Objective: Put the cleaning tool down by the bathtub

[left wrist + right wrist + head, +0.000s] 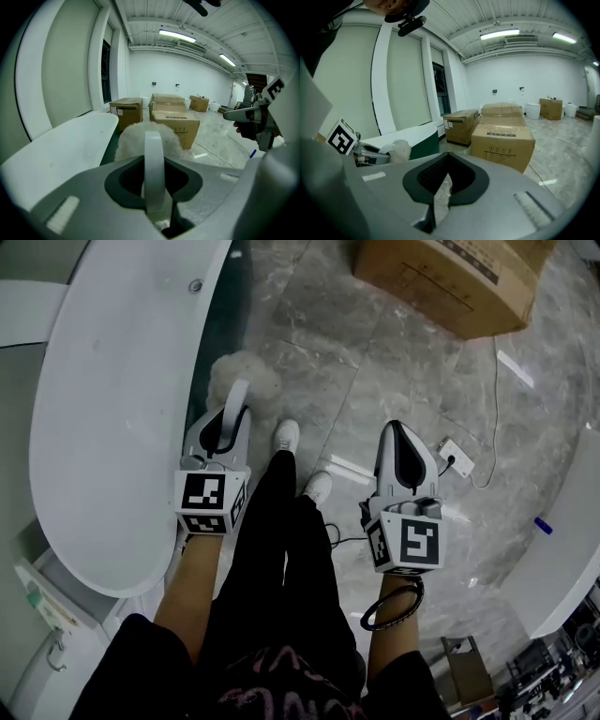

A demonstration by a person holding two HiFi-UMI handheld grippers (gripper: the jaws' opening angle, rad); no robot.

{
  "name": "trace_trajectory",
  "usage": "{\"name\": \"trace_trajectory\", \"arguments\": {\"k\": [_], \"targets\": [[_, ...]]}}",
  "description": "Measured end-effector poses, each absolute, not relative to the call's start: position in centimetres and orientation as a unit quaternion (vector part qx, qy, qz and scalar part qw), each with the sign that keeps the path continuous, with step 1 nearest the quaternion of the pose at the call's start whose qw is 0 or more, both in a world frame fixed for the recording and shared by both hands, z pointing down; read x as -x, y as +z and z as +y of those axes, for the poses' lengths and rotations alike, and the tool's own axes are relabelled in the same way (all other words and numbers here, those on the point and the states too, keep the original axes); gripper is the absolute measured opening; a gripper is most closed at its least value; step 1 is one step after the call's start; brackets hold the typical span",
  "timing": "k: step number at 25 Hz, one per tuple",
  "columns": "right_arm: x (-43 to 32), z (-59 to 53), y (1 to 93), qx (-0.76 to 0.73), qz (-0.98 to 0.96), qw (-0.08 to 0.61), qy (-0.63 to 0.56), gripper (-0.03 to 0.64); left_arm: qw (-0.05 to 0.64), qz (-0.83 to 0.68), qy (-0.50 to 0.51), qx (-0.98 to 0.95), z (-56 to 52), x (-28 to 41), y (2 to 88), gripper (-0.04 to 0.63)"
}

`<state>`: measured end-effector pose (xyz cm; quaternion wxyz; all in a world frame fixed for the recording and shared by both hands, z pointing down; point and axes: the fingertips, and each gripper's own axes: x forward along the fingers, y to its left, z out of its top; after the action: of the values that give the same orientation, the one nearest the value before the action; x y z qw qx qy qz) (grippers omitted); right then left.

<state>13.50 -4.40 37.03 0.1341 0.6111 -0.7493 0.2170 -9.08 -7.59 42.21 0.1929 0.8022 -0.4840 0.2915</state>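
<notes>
We hold the left tool [228,424] clamped on the duster [246,381]. In the left gripper view its flat white handle [153,164] stands between the jaws, which close on it, and the fluffy white head bulges just beyond the tips. The duster is off the floor [375,362], in the air just beside the tub [112,409], with its head close to the tub's long edge. The right gripper view shows the fluff at about rim height, in front of the tub's dark green side. We cannot tell whether the fluff touches the tub.

The right tool [398,432] is well away from the tub, on the far side of our legs, and points the same way as the left. Its jaws are drawn together with only a thin slit between them, and they hold nothing. A black band [389,607] circles that wrist.

Our white shoes [286,435] stand on the grey marbled floor between the two tools, nearer the tub than the right tool is. Farther from the tub a cardboard box [450,277] sits on the floor. A white socket strip [455,457] with its cable [492,409] lies beyond the right tool.
</notes>
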Motion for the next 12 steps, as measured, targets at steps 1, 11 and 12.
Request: {"name": "trace_trajectory", "arguments": {"k": [1, 11, 12], "targets": [[-13.4, -4.4, 38.2, -0.61, -0.748, 0.136, 0.222, 0.014, 0.197, -0.485, 0.294, -0.8, -7.5, 9.2, 43.5, 0.084], [-12.2, -4.4, 49.6, -0.593, -0.746, 0.153, 0.261, 0.015, 0.229, -0.489, 0.318, -0.78, -6.7, 10.3, 55.3, 0.084], [-12.1, -4.3, 50.8, -0.591, -0.746, 0.155, 0.265, 0.015, 0.232, -0.49, 0.32, -0.777, -6.7, 10.4, 56.5, 0.084]]}}
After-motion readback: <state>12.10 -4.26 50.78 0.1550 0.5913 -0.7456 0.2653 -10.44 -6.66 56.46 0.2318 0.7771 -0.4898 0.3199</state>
